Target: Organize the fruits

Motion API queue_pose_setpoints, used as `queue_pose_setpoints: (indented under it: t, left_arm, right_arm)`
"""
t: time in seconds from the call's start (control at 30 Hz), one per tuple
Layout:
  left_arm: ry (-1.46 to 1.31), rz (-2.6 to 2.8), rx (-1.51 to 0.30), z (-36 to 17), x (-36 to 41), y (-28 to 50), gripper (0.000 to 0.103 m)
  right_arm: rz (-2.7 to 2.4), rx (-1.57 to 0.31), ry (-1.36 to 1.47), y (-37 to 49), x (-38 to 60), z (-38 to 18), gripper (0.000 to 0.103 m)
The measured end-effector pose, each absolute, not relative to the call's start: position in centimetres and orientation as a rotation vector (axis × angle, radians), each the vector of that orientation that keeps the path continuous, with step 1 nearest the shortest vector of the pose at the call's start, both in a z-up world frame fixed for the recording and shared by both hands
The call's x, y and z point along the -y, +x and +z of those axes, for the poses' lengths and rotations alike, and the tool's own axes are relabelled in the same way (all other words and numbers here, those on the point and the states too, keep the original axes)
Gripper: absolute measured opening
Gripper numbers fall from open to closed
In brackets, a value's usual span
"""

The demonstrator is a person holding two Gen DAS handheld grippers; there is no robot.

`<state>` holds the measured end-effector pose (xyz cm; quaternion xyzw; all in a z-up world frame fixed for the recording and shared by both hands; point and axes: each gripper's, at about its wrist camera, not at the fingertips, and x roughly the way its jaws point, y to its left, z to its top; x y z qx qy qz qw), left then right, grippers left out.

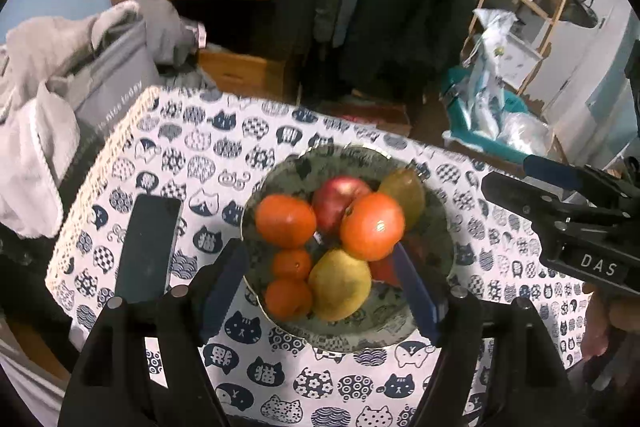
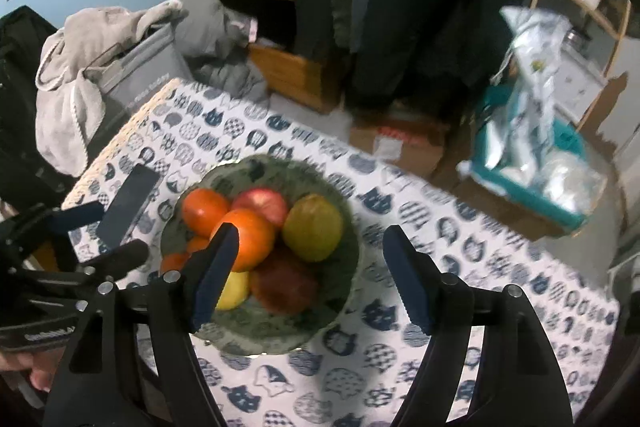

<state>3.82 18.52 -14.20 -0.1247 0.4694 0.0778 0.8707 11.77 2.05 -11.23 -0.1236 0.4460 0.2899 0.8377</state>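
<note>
A green patterned bowl [image 1: 280, 183] holds several fruits: two large orange ones [image 1: 372, 227], a red apple [image 1: 340, 197], a green-brown pear [image 1: 404, 191], a yellow pear [image 1: 338, 285] and two small oranges [image 1: 288, 297]. My left gripper [image 1: 320, 275] is open above the bowl's near side, holding nothing. The bowl [image 2: 340, 287] also shows in the right wrist view, with the large orange [image 2: 252, 239], a green pear [image 2: 314, 233] and a dark red fruit [image 2: 286, 285]. My right gripper [image 2: 312, 263] is open and empty above the bowl's right part.
The table wears a cat-print cloth [image 1: 224, 155]. A dark phone [image 1: 146, 247] lies left of the bowl. Grey clothes and a bag [image 1: 60, 107] are at the far left. Boxes and a teal bin [image 2: 536, 163] stand on the floor beyond the table.
</note>
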Motion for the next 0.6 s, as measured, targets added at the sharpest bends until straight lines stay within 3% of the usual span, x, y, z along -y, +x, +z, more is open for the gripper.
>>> queue_pose_setpoints:
  t: [0.6]
  left_arm:
    - [-0.158, 0.224, -0.779, -6.4, -16.9, 1.4, 0.09]
  right_arm:
    - [0.531, -0.693, -0.23, 8.1, 2.9, -2.8, 0.084]
